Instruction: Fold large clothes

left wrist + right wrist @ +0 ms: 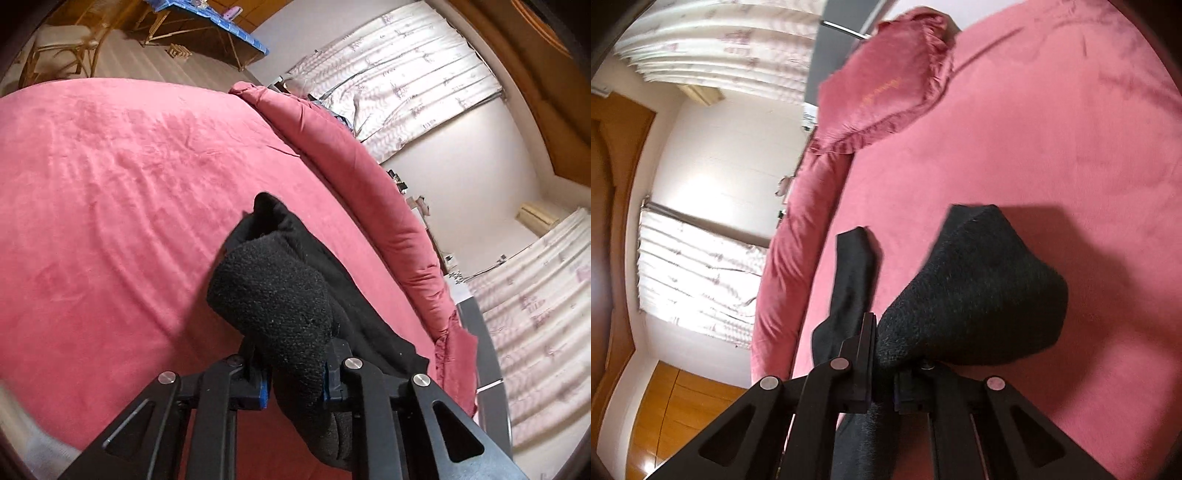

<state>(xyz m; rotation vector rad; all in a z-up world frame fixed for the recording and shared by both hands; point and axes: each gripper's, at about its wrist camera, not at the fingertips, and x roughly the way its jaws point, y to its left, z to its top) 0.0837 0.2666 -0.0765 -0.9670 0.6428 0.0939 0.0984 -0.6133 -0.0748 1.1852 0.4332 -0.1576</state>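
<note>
A black knitted garment bulges out between the jaws of my left gripper, which is shut on a thick fold of it above the pink bed. More of the black cloth trails off to the right behind the fold. In the right wrist view, my right gripper is shut on another bunch of the same black garment, lifted off the pink bed. A narrow strip of the black cloth hangs to the left of the fingers.
A rolled pink quilt runs along the bed's far side, and a pink frilled pillow lies at its end. White patterned curtains, a wall and wooden doors stand beyond. A wicker chair and a blue-topped table stand past the bed.
</note>
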